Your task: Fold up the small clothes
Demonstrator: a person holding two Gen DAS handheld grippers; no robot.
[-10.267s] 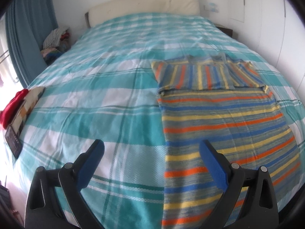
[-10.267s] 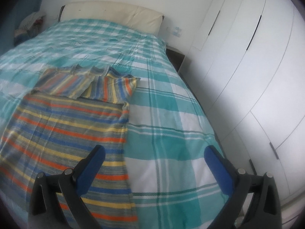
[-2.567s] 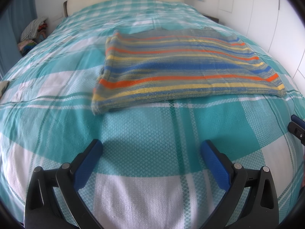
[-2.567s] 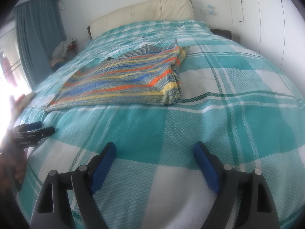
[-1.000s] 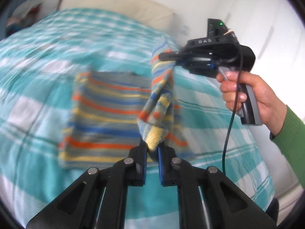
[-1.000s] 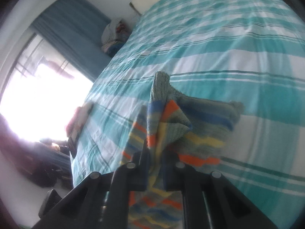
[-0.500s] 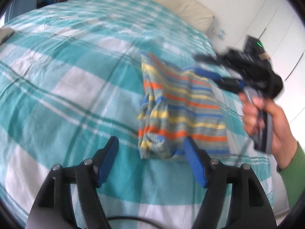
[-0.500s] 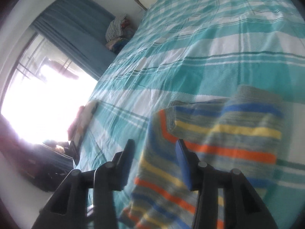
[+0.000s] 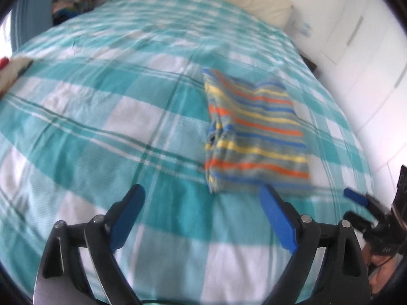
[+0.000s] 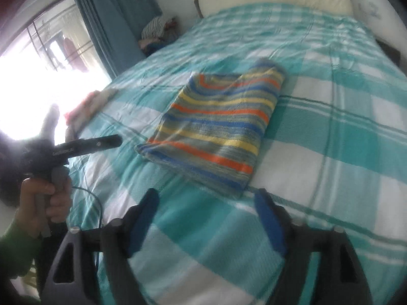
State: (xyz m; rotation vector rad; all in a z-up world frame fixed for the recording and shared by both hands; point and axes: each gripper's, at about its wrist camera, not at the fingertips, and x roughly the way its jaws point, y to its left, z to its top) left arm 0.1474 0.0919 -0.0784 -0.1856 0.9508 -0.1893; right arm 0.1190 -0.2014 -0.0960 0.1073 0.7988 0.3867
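Note:
A striped knitted garment (image 9: 254, 137) in orange, blue, yellow and grey lies folded into a compact rectangle on the teal plaid bedspread (image 9: 101, 117). My left gripper (image 9: 201, 190) hovers just short of its near edge, jaws opening, nothing between them. In the right wrist view the same garment (image 10: 218, 124) lies ahead of my right gripper (image 10: 206, 195), whose jaws are also opening and hold nothing. Each gripper shows in the other's view: the right gripper (image 9: 356, 198) at the far right, the left gripper (image 10: 86, 146) held by a hand (image 10: 45, 198) in a green sleeve.
A cream headboard (image 9: 259, 7) and white wardrobe doors (image 9: 368, 50) bound the bed at the back and right. A blue curtain (image 10: 114, 17) and a heap of clothes (image 10: 157, 33) stand beside the bright window. Red and beige items (image 9: 10, 71) lie at the bed's left edge.
A second ago both grippers were shut on the lifted garment. Both have let go and opened wide; the garment now lies flat and folded, and both grippers have drawn back from it.

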